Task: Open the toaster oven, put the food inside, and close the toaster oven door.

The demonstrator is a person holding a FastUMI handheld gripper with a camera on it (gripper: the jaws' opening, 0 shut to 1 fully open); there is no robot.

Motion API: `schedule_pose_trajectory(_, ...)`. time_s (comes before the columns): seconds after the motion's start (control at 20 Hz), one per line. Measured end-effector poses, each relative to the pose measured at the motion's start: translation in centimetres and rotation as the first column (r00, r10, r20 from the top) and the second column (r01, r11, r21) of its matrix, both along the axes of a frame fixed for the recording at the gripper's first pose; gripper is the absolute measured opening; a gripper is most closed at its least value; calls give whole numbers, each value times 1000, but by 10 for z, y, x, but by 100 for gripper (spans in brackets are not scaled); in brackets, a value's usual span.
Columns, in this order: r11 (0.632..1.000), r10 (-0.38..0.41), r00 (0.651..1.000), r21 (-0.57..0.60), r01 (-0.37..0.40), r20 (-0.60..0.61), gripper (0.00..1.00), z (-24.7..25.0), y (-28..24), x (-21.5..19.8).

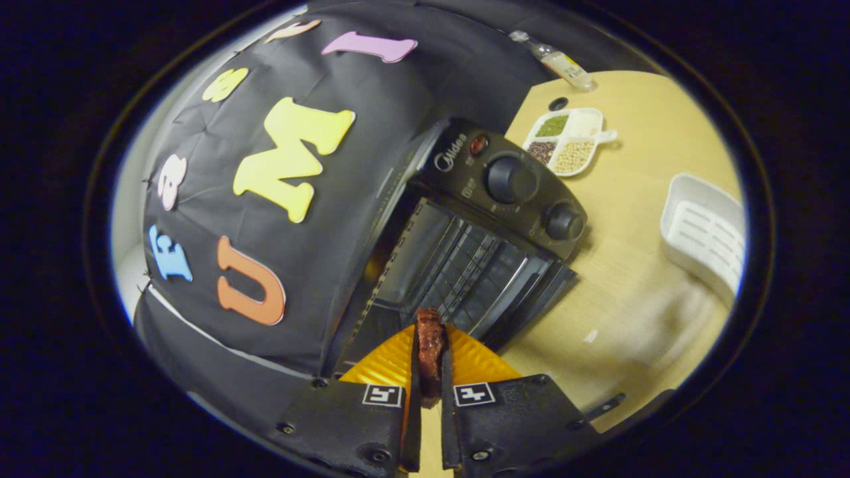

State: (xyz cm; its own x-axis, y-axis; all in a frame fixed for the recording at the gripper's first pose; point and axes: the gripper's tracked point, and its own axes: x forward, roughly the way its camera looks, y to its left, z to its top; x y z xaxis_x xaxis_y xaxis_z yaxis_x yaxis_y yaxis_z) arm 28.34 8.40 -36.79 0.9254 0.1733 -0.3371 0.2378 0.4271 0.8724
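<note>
A dark reddish-brown strip of food is pinched between my two fingers, and my gripper is shut on it. Just ahead stands a black toaster oven on the wooden table. The view is tilted, so the oven leans. Its glass door hangs open, folded down toward me. The wire rack inside is bare. The food's far end sits just short of the oven mouth, above the open door. Two knobs and a red lamp sit on the control panel beside the opening.
Beyond the oven lies a white divided dish of beans and grains, with a small bottle farther back. A white slotted plastic tray lies on the table beside the oven. The black cloth wall stands close behind the oven.
</note>
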Motion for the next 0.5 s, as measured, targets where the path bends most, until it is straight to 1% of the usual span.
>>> schedule_pose_trajectory(0.1, 999, -42, 999, 12, 42, 0, 15, -9, 8, 25)
schedule_pose_trajectory(0.2, 998, -68, 998, -6, 68, 9, 15, -17, 16, 44)
schedule_pose_trajectory(0.3, 998, -64, 998, -25, 64, 15, 16, -23, 26, 58)
schedule_pose_trajectory(0.4, 997, -40, 999, -73, 41, 8, 17, -28, 36, 62)
schedule_pose_trajectory(0.5, 991, -33, 999, -126, 33, 2, 21, -31, 34, 62)
